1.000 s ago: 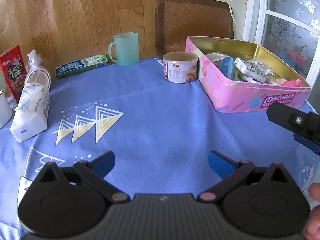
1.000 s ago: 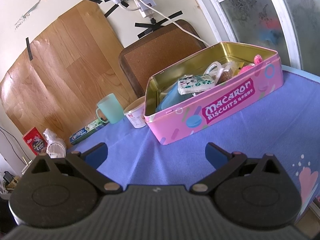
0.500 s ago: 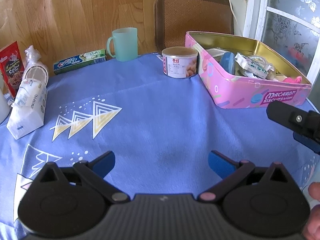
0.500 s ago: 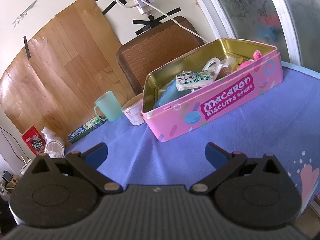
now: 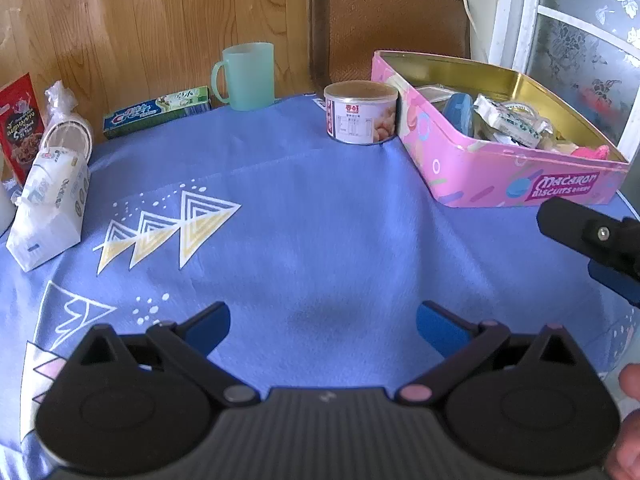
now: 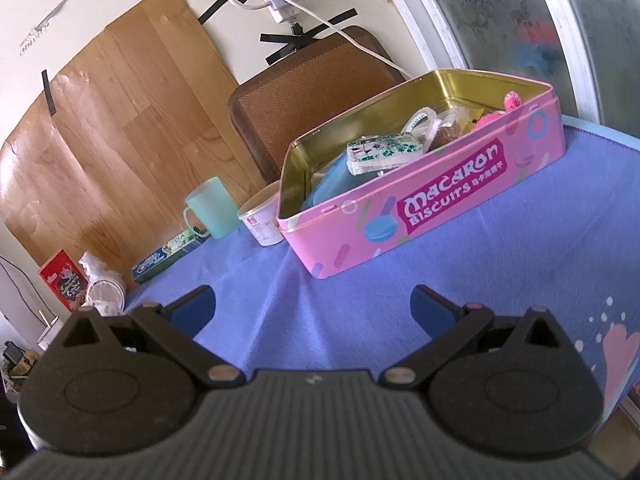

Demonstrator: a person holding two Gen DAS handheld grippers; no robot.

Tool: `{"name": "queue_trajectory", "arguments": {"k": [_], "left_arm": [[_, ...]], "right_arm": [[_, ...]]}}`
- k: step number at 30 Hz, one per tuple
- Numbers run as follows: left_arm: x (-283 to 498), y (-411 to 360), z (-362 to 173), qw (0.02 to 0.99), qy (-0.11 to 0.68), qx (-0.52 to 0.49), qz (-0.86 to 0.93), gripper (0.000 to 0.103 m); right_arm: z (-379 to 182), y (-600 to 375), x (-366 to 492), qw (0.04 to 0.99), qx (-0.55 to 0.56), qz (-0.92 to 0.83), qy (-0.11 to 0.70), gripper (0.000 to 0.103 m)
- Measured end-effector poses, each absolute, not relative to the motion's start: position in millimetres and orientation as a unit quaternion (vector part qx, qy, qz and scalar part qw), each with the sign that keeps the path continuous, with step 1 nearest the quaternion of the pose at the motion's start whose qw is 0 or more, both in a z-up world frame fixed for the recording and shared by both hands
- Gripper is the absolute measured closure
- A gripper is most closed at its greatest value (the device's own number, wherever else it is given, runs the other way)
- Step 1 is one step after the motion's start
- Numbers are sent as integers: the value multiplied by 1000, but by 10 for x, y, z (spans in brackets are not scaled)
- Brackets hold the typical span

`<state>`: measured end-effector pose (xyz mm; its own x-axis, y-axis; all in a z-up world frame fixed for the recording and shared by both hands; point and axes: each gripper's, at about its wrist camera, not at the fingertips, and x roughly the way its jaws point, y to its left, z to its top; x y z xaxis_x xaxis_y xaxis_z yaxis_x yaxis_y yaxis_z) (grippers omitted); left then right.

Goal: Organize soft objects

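Both the left gripper and the right gripper hang spread and empty above the tablecloth, probably because the soft packets already lie inside the pink tin

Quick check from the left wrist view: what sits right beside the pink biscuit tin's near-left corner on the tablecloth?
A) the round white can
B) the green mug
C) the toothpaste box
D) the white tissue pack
A: the round white can stands upright against the corner of the pink biscuit tin, while the green mug, toothpaste box and white tissue pack lie further left.
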<state>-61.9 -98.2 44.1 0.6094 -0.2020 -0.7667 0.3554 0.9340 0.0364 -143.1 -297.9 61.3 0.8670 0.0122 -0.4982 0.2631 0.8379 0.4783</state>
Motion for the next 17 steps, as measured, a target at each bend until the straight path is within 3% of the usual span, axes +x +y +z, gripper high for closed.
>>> {"name": "queue_trajectory", "arguments": {"k": [17], "left_arm": [[-630, -949, 470, 898, 399, 81, -165, 0]], "right_arm": [[581, -2977, -1403, 925, 275, -71, 252, 0]]}}
